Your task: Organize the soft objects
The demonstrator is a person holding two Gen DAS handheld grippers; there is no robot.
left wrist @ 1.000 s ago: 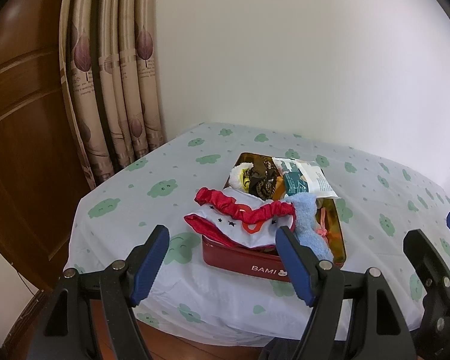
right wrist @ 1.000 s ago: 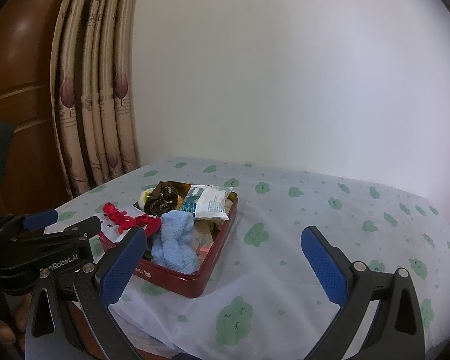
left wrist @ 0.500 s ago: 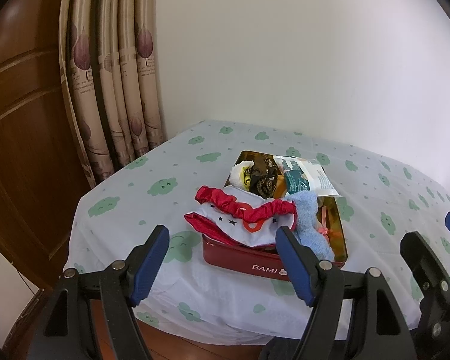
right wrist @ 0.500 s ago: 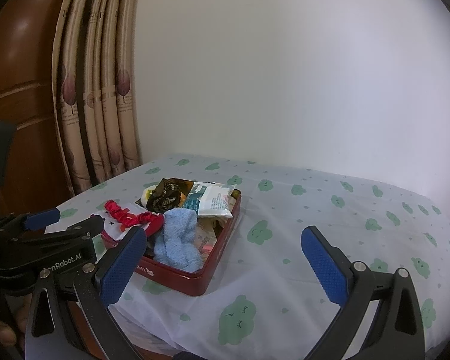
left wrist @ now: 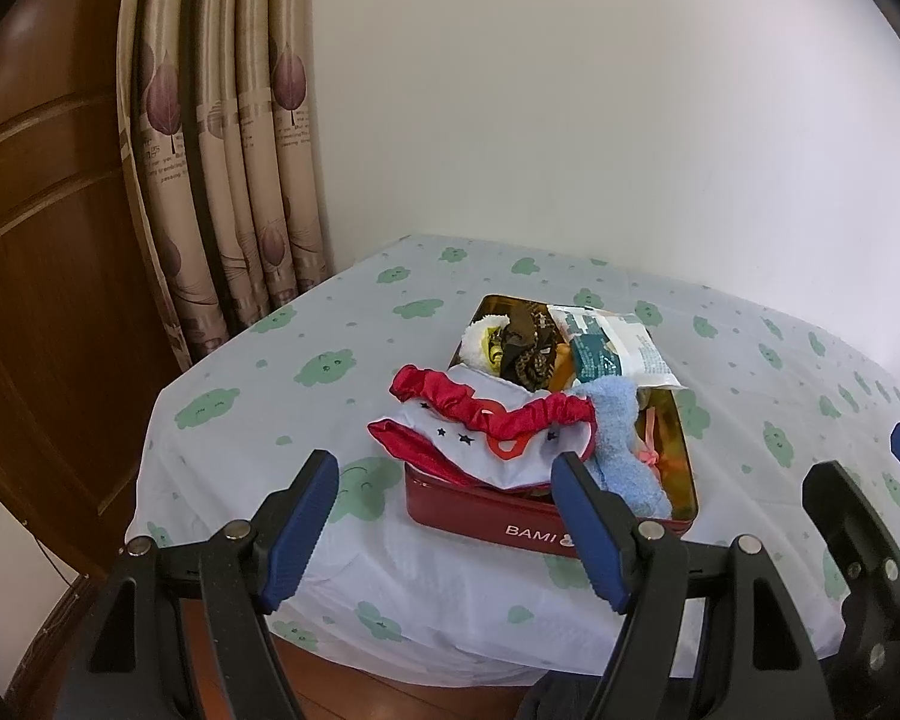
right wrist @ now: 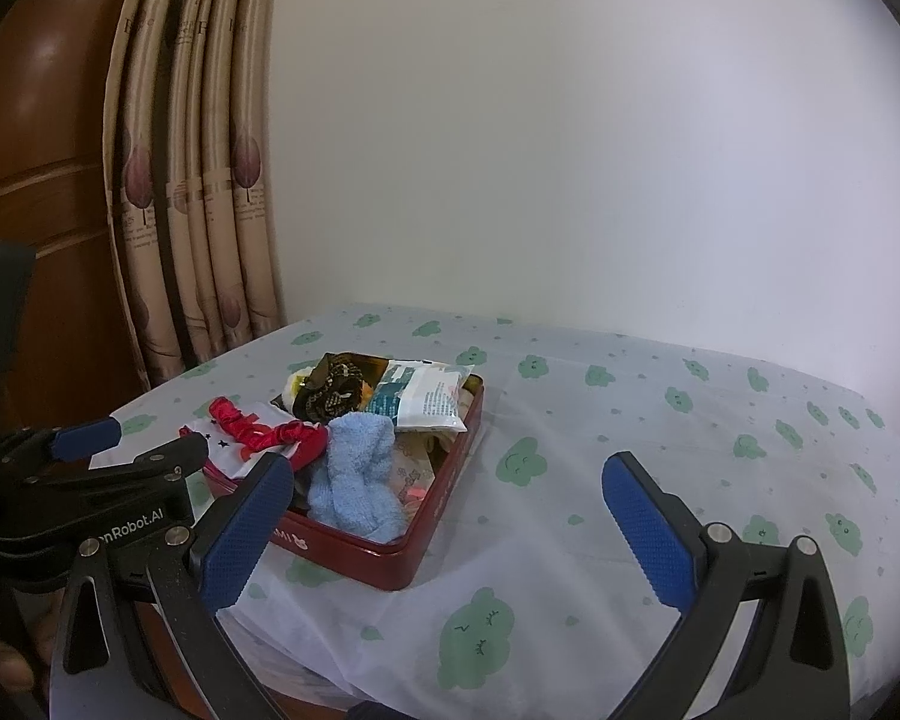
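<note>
A red tin box (left wrist: pixel 486 521) (right wrist: pixel 450 480) sits on the table, full of soft items. A white cloth with red ruffled trim (left wrist: pixel 486 426) (right wrist: pixel 252 429) hangs over its left rim. A light blue fuzzy sock (left wrist: pixel 621 444) (right wrist: pixel 357 480), a dark patterned item (left wrist: pixel 528 351) (right wrist: pixel 330 390) and a white and teal packet (left wrist: pixel 615 348) (right wrist: pixel 429 396) lie inside. My left gripper (left wrist: pixel 444 531) is open and empty, in front of the box. My right gripper (right wrist: pixel 444 537) is open and empty, to the box's right. The left gripper shows in the right wrist view (right wrist: pixel 84 480).
The table wears a white cloth with green clouds (left wrist: pixel 330 366) (right wrist: pixel 690 450). Patterned curtains (left wrist: pixel 228 180) (right wrist: pixel 192 180) and a brown wooden panel (left wrist: pixel 42 270) stand at the left. A plain white wall is behind. The table's near edge drops to a wooden floor (left wrist: pixel 222 660).
Both views have shifted slightly; the box sits a little higher and nearer in the right wrist view. Both grippers stay open and empty.
</note>
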